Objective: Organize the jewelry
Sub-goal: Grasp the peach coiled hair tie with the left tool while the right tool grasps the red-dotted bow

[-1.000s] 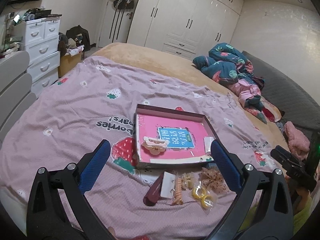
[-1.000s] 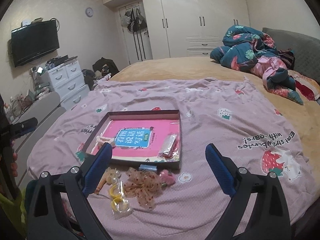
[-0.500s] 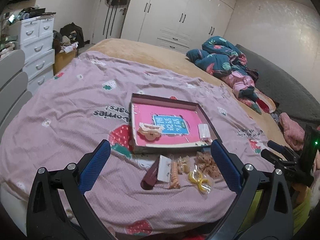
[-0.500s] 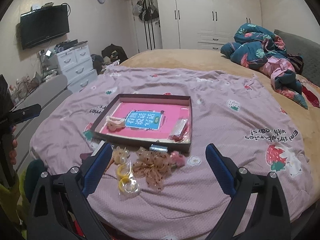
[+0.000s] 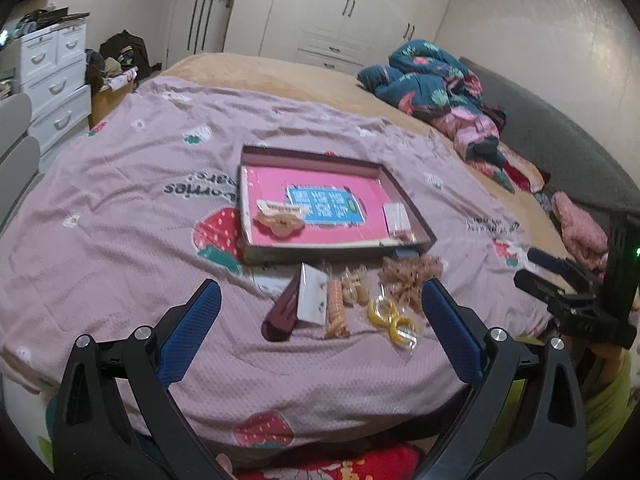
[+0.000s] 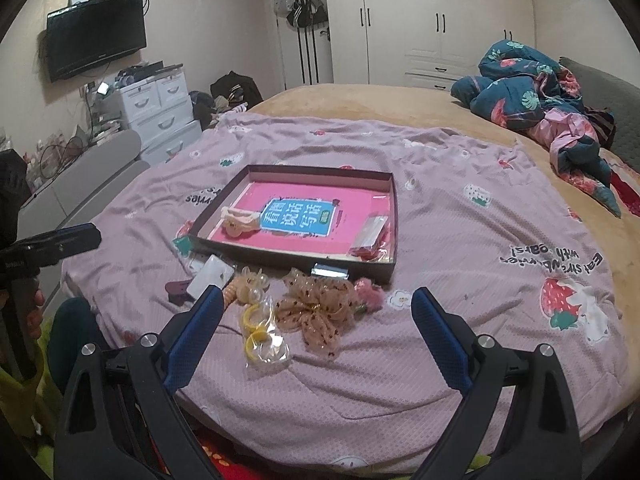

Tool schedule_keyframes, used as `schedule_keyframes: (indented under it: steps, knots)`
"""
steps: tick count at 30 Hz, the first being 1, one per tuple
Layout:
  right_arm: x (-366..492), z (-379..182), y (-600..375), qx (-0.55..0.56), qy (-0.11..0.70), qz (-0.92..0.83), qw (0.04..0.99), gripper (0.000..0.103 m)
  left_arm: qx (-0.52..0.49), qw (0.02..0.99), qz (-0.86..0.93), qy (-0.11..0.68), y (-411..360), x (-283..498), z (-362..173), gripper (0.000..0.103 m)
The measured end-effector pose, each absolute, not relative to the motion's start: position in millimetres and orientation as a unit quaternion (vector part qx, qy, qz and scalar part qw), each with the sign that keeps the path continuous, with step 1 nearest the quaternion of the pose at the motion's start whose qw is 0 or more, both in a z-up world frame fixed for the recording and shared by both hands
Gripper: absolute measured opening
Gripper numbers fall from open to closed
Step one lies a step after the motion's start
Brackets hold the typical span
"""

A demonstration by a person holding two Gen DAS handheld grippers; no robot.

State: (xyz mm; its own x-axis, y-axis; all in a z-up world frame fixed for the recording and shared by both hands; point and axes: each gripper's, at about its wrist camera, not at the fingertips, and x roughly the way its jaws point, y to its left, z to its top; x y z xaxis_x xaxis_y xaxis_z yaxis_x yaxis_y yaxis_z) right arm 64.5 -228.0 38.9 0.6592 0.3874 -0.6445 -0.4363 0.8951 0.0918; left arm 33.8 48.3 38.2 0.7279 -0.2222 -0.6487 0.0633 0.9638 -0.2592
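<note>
Hair accessories point(image 5: 360, 300) sit bunched just in front of the shallow pink-lined box point(image 5: 412, 216); bedspread point(image 6: 460, 240) wide open around; both tools, left tool point(image 5: 320, 334) and right tool point(image 6: 316, 330), spread apart, empty.

The left claw point(image 5: 318, 330) gapes wide above the bed's pink blanket point(image 5: 120, 208). Ahead lie a maroon clip point(image 5: 282, 314), yellow rings point(image 5: 394, 318) and a bow point(image 5: 408, 280), just before the tray point(image 5: 412, 216). The right claw point(image 5: 560, 276) shows at the right edge.
</note>
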Motion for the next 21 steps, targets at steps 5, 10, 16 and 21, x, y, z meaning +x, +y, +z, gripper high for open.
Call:
schedule_keyframes:
  steps: [5,10,16,21]
  knots:
    - [64.4,28.5,-228.4,-0.037,0.359,0.226,0.905,0.094,-0.107,0.913,-0.097,0.382,36.5,31.9,19.6,0.094]
    - [65.4,13.1,-231.3,-0.04,0.377,0.223,0.898,0.094,-0.104,0.904,-0.112,0.399,27.4,32.5,3.0,0.094]
    - [66.9,-1.4,-234.9,-0.04,0.393,0.217,0.892,0.094,-0.099,0.893,-0.125,0.421,18.1,33.6,-15.3,0.094]
    - [68.5,-5.8,-237.4,-0.041,0.398,0.215,0.891,0.094,-0.09,0.888,-0.134,0.432,10.5,35.5,-27.5,0.093]
